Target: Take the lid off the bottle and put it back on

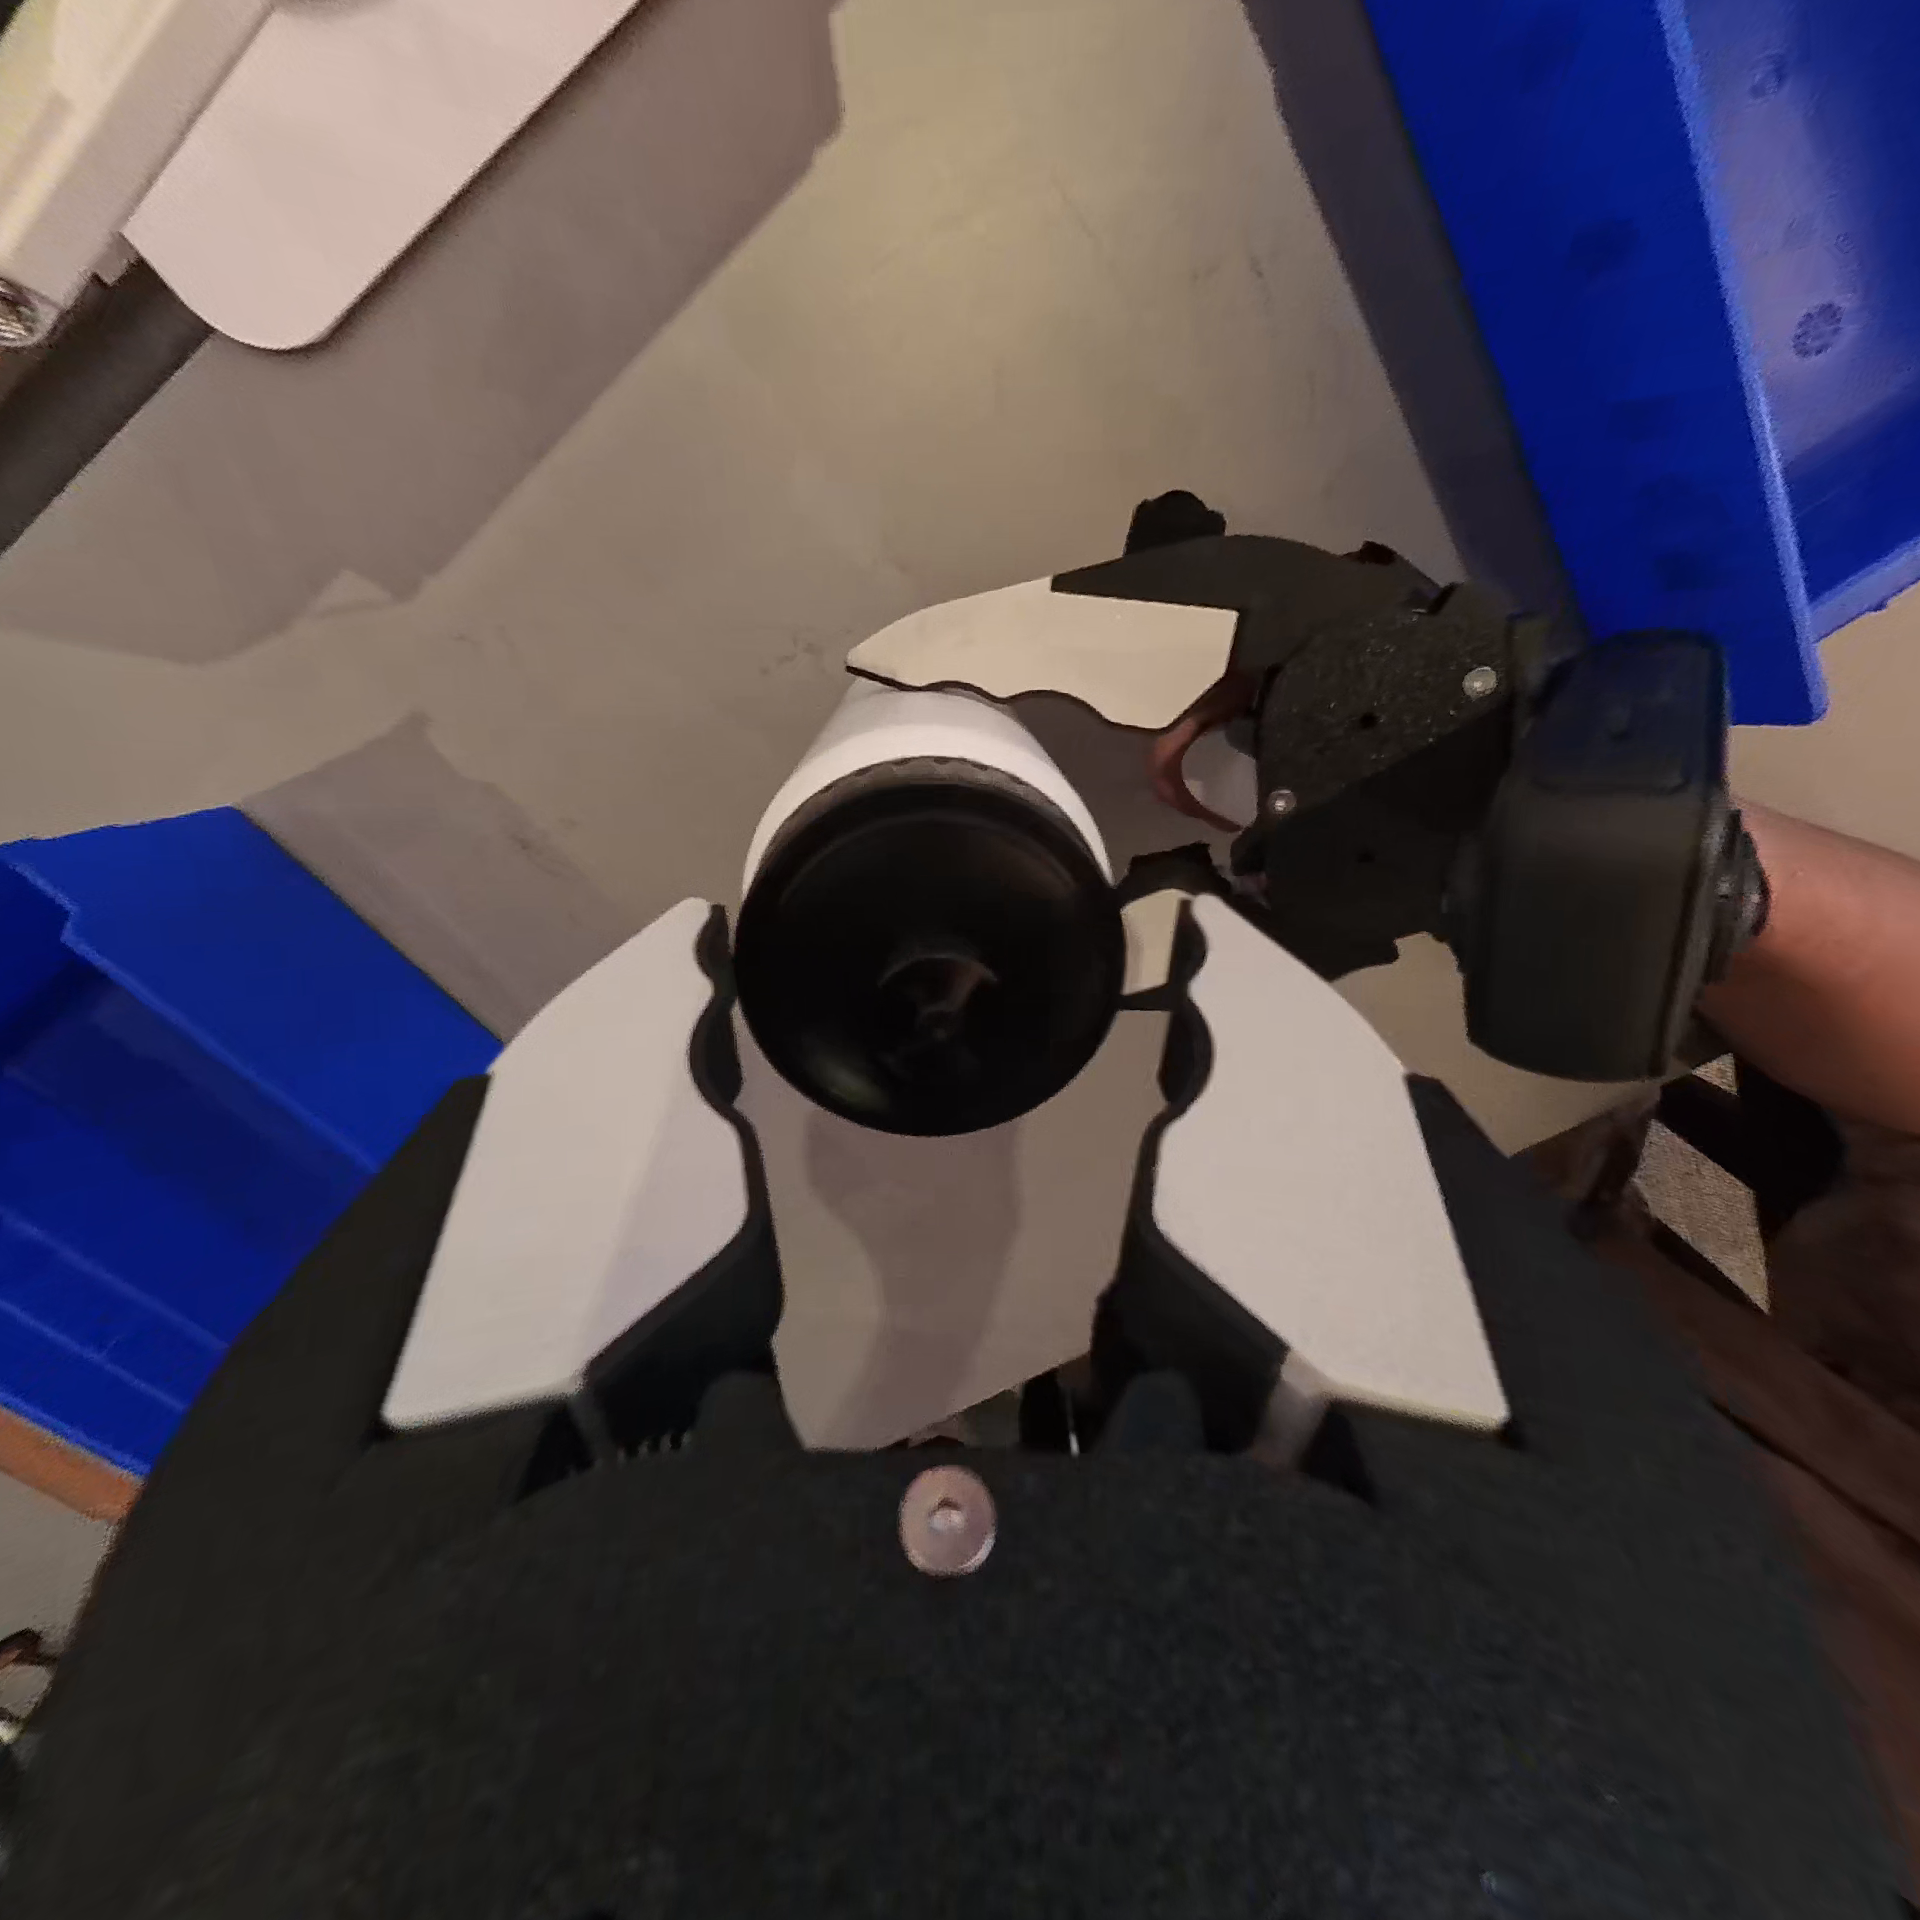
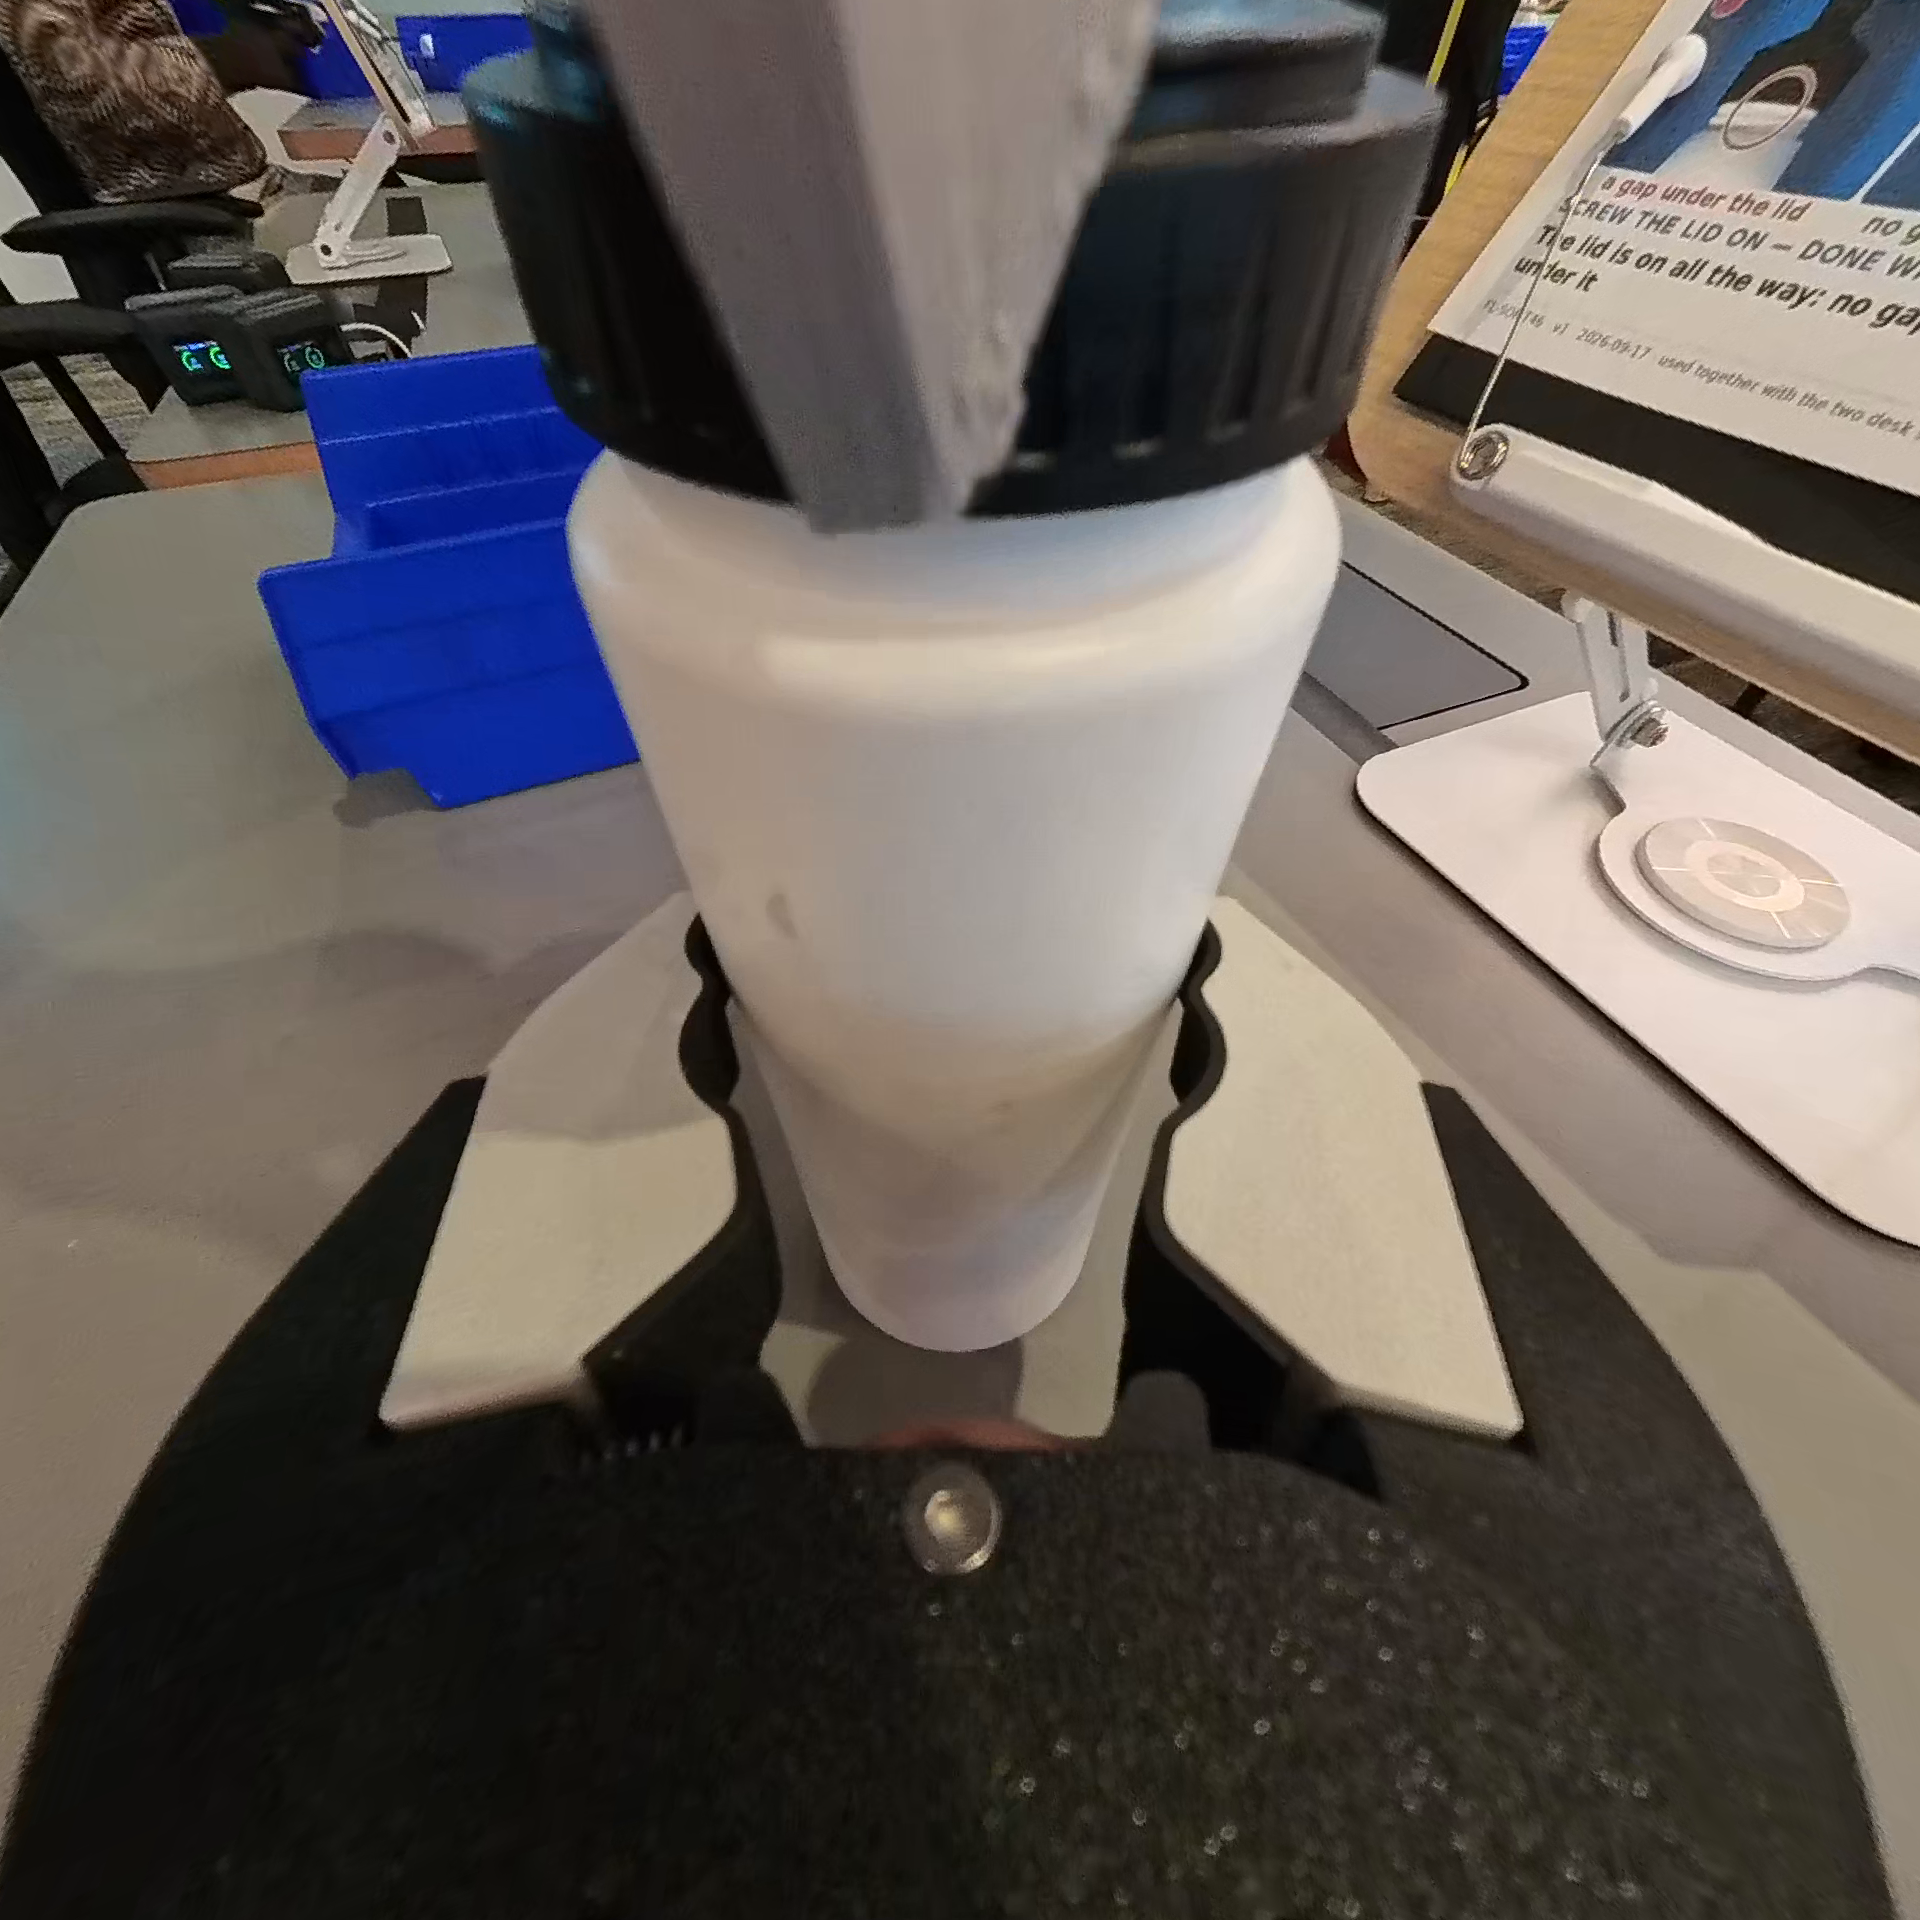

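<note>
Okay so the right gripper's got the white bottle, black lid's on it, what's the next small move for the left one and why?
Probably close the left gripper on the black lid. Its jaws straddle the lid, but a sliver of gap shows on the right side. The right gripper clamps the white bottle low on its body, bracing it for the twist.

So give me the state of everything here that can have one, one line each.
White plastic bottle: upright, clamped low on its body.
Black ribbed screw lid: on the bottle.
Right gripper: shut on the bottle.
Left gripper: above, jaws astride the lid, a gap on one side.
Blue plastic bin: on the table, open.
</note>
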The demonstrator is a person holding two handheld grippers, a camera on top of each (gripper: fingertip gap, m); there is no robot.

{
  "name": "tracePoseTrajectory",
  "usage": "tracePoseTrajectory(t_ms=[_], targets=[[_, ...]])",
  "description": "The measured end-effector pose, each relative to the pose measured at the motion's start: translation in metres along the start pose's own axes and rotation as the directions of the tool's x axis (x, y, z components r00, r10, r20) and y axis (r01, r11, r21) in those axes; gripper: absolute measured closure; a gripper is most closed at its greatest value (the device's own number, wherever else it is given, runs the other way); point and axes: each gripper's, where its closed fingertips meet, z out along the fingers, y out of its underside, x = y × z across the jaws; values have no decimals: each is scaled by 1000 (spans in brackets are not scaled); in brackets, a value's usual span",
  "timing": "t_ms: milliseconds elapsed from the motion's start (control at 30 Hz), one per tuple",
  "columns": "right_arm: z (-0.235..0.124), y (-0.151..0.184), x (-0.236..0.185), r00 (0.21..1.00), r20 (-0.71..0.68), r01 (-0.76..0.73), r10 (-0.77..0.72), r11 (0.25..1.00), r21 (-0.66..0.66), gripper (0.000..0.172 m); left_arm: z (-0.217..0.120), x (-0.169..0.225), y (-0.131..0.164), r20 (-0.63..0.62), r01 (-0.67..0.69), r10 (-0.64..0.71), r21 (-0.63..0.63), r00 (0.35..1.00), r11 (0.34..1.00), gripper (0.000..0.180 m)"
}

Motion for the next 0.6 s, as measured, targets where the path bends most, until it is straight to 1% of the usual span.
tracePoseTrajectory(t_ms=[33,133,200,267,300,333,367,433,467,500,533,567,600], targets=[[0,0,1,1000,-2,-2,2,1000,0,88,0,-2,0,11,-17,17,2,1000,1000,109],[0,0,-1,1000,4,2,-2,1000,0,88,-1,-3,3,2,-113,113,-37,994,993,110],[1,0,-2,1000,7,8,-8,1000,-1,88,-1,-2,6,-27,-251,249,-79,968,965,109],[1,0,-3,1000,11,11,-11,1000,-1,88,-1,-1,9,-49,-429,426,-104,903,897,109],[1,0,-4,1000,10,16,-16,1000,0,88,-1,-1,10,-55,-516,513,-117,857,849,109],[1,-1,-4,1000,11,19,-19,1000,0,88,-2,-2,12,-59,-607,605,-125,794,785,109],[1,-1,-5,1000,13,25,-25,1000,1,88,-2,-2,14,-62,-704,703,-133,709,698,109],[2,-1,-7,999,16,42,-42,999,2,88,-2,-5,19,-57,-865,870,-153,490,478,108],[3,-2,-8,999,14,50,-50,999,0,88,-1,-7,21,-49,-908,916,-166,398,386,108],[3,-2,-10,999,14,51,-51,999,-3,89,0,-9,22,-46,-932,944,-182,327,314,107],[4,-2,-11,999,18,42,-42,999,-6,88,0,-11,22,-46,-944,960,-197,278,264,107],[4,-2,-11,999,18,35,-35,999,-4,88,1,-11,21,-49,-948,964,-203,260,246,107],[4,-1,-10,999,23,23,-23,1000,-2,89,1,-10,19,-51,-948,963,-197,265,251,107]])
